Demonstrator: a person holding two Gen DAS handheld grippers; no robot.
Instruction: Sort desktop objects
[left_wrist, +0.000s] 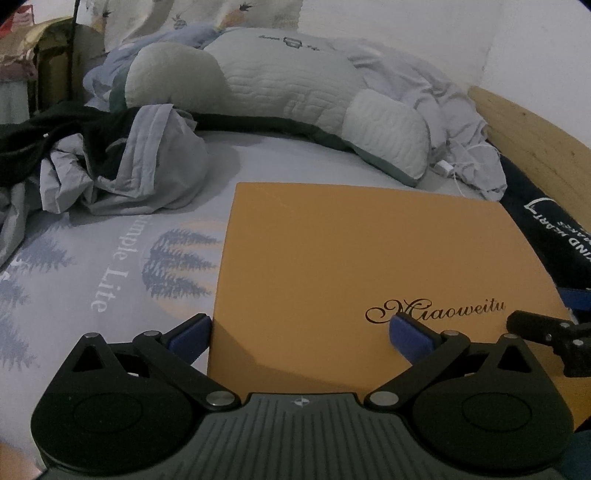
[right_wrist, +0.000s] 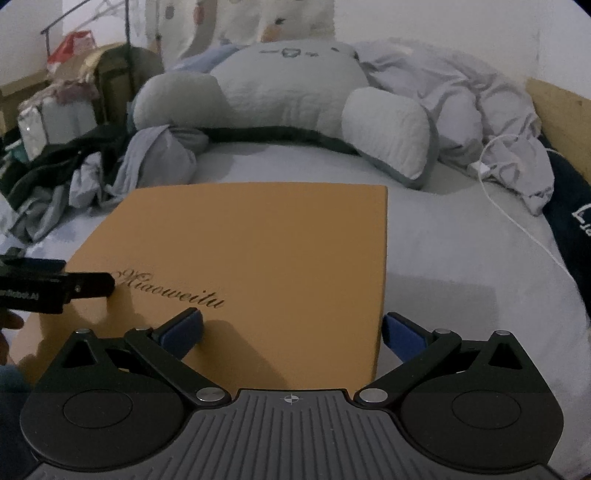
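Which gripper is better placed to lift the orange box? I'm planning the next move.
Neither alone, probably both: the left gripper straddles the orange box's left edge, the right gripper its right edge, both open, so a two-sided lift looks likeliest.

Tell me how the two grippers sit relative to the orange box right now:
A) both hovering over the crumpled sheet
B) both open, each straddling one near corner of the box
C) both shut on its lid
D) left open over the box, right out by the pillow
B: the left gripper spreads open across the orange box's near-left corner, and the right gripper spreads open across its near-right corner.
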